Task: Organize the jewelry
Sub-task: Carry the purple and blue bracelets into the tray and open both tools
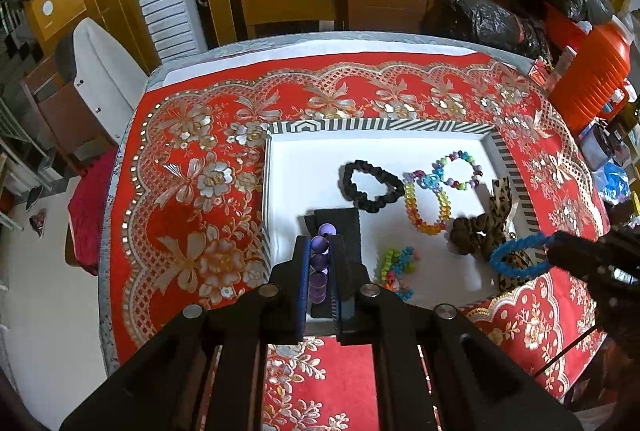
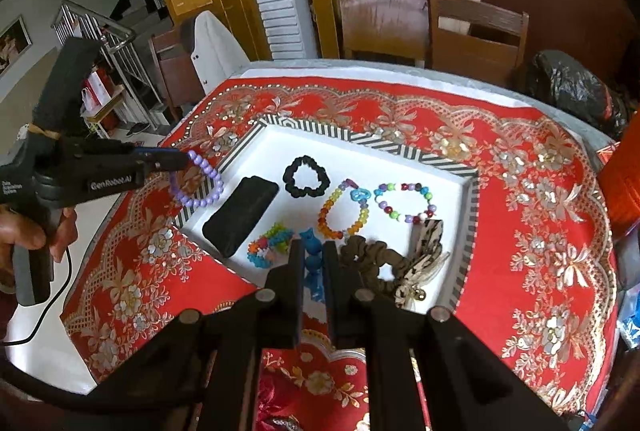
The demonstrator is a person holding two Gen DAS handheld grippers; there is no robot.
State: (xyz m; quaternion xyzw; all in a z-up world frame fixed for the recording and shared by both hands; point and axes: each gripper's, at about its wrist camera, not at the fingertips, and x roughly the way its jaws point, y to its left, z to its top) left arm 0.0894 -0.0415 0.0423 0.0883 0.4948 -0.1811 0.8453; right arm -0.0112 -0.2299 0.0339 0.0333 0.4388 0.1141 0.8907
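Left tongs (image 1: 320,263) clamped on purple round-bead bracelet (image 2: 196,185), held above the left rim of the white striped-edge tray (image 2: 280,147). Right tongs (image 2: 311,263) clamped on blue knobbly bracelet (image 1: 518,255), over the tray's near-right part on the red-floral-clothed worktop (image 1: 192,159).

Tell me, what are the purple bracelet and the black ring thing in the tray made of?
The purple bracelet, pinched in the left gripper, looks like smooth round plastic beads, a bit glossy; they could be glass. The black ring lying in the white tray looks like soft matte fabric gathered in puffy ruffles, so it is probably a cloth scrunchie.
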